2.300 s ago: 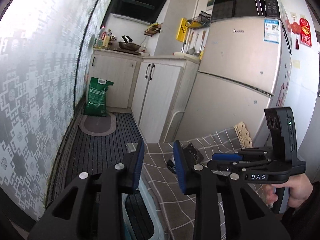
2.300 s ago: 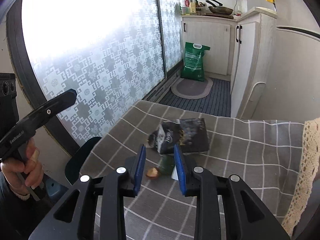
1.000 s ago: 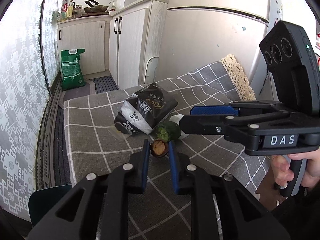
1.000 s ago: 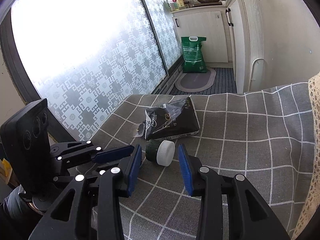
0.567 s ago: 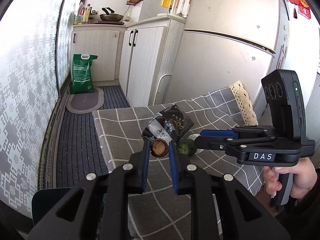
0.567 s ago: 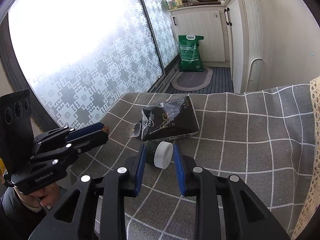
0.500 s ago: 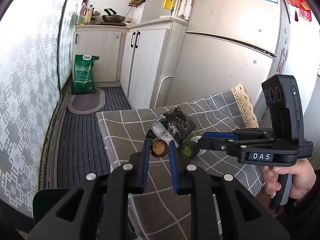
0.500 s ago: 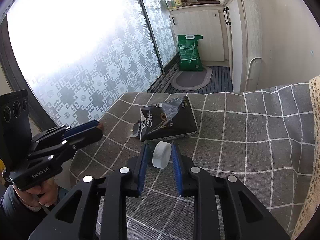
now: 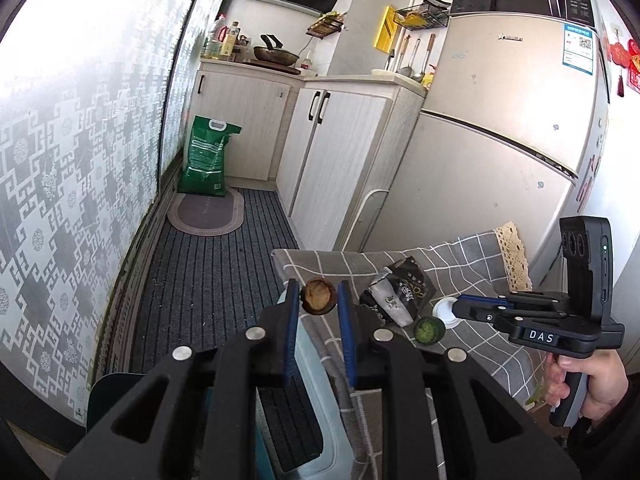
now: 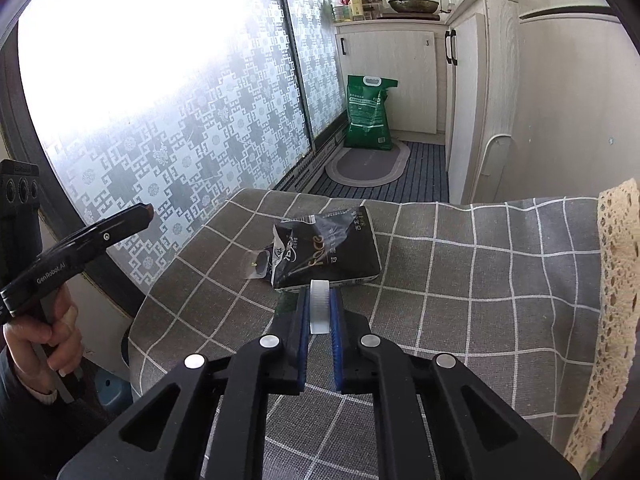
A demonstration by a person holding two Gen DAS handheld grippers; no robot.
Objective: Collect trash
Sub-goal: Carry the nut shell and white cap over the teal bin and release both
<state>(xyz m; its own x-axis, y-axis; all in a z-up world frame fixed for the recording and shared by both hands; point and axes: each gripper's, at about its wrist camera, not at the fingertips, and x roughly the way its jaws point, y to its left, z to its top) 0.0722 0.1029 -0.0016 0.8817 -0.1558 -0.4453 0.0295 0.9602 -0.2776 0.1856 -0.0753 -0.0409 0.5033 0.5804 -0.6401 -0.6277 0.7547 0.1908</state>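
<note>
My left gripper [image 9: 319, 300] is shut on a brown nut shell [image 9: 318, 301] and holds it in the air past the table's left edge, above a pale blue bin [image 9: 320, 396]. My right gripper [image 10: 320, 308] is shut on a white bottle cap [image 10: 319, 307] just above the checked tablecloth [image 10: 480, 280]. A black snack bag [image 10: 328, 250] lies on the cloth just beyond the cap; it also shows in the left wrist view [image 9: 400, 292]. A green round piece [image 9: 429, 329] lies next to the right gripper [image 9: 454, 312].
A patterned glass door [image 10: 180, 140] runs along the left. A green sack [image 9: 208, 156] and an oval mat [image 9: 206, 214] sit on the floor by white cabinets [image 9: 320, 160]. A fridge [image 9: 500, 140] stands behind the table. A lace trim [image 10: 616, 280] edges the cloth.
My left gripper lifted the nut shell off the cloth and carried it left over the bin. My right gripper closed on the white cap.
</note>
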